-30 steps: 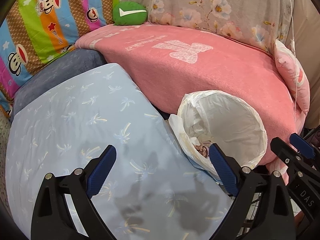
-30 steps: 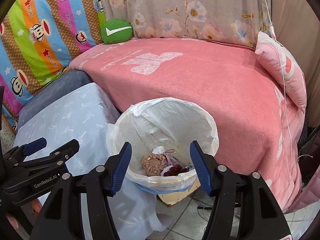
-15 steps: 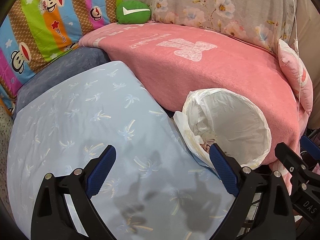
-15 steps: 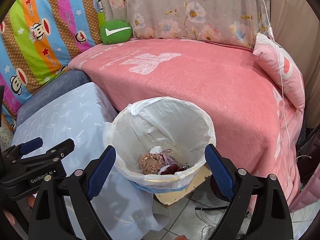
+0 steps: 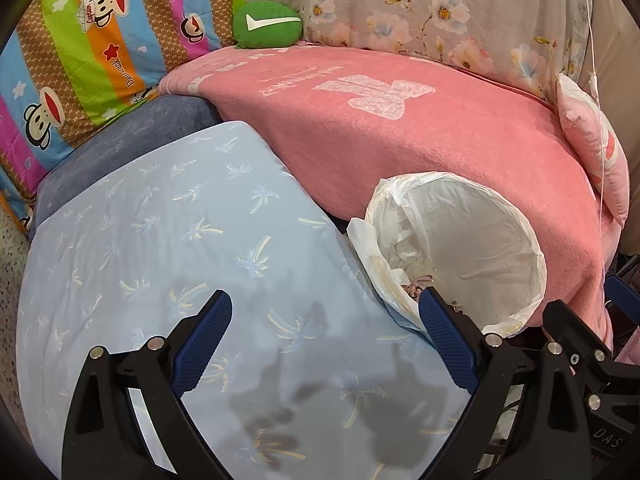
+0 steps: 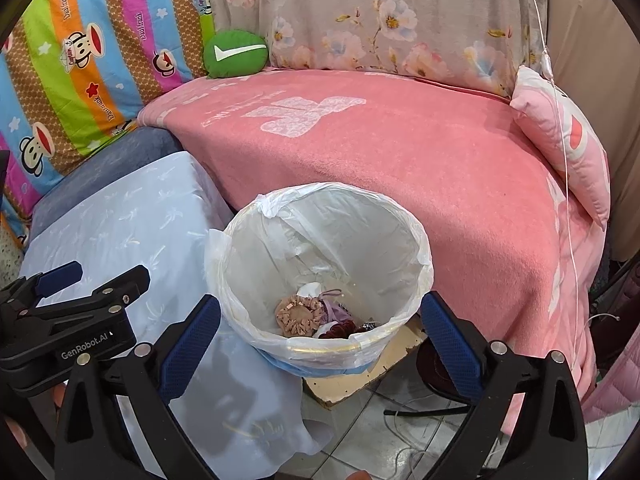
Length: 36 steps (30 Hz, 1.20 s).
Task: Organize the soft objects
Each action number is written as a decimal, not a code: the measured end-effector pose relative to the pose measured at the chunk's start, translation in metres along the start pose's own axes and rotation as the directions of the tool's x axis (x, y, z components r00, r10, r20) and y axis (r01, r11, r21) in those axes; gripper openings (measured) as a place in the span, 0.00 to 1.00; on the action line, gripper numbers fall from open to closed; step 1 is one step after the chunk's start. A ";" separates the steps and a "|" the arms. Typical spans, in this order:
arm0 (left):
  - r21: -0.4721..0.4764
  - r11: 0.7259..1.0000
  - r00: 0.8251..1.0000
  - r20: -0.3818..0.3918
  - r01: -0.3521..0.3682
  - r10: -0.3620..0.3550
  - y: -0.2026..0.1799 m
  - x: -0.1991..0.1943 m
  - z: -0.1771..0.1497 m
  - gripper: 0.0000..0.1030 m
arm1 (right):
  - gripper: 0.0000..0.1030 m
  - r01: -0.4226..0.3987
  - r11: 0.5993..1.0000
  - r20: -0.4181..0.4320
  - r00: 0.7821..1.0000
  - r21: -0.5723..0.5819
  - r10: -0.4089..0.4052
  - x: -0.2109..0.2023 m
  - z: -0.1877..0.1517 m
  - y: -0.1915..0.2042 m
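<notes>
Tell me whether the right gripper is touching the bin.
Apart. In the right wrist view the right gripper hangs above the lined bin, its jaws opening wide with nothing between them; the pads sit outside the rim, showing no contact.

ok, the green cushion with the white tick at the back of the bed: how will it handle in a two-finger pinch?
The green cushion looks plump and stuffed, so it probably squashes and springs back. Likely light. Its rounded shape may slip from a shallow pinch.

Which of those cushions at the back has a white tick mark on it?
The small round green cushion, tucked in the corner between the striped monkey-print cover and the grey floral one. The pink pillow has none.
</notes>
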<state>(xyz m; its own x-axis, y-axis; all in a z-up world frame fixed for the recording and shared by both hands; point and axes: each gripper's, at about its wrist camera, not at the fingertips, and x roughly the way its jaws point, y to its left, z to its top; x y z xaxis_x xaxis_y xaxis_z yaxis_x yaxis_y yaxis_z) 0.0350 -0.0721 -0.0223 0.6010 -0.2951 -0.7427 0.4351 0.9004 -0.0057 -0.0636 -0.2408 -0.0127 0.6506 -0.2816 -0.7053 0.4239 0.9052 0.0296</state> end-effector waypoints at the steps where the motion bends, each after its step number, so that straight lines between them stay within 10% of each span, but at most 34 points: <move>1: 0.000 1.000 1.000 -0.001 -0.001 0.001 0.000 0.000 0.000 0.88 | 0.94 0.001 1.000 0.000 1.000 -0.001 -0.001 0.000 0.000 0.000; 36: 0.021 0.999 0.999 0.012 -0.043 0.043 -0.013 0.001 -0.009 0.91 | 0.94 0.022 1.000 -0.028 0.999 0.006 -0.022 0.003 -0.006 -0.004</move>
<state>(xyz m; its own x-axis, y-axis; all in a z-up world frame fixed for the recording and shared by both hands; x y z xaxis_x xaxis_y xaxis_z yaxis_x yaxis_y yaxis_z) 0.0239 -0.0810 -0.0287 0.6272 -0.2599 -0.7343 0.4225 0.9055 0.0403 -0.0670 -0.2432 -0.0192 0.6229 -0.2924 -0.7256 0.4423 0.8967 0.0184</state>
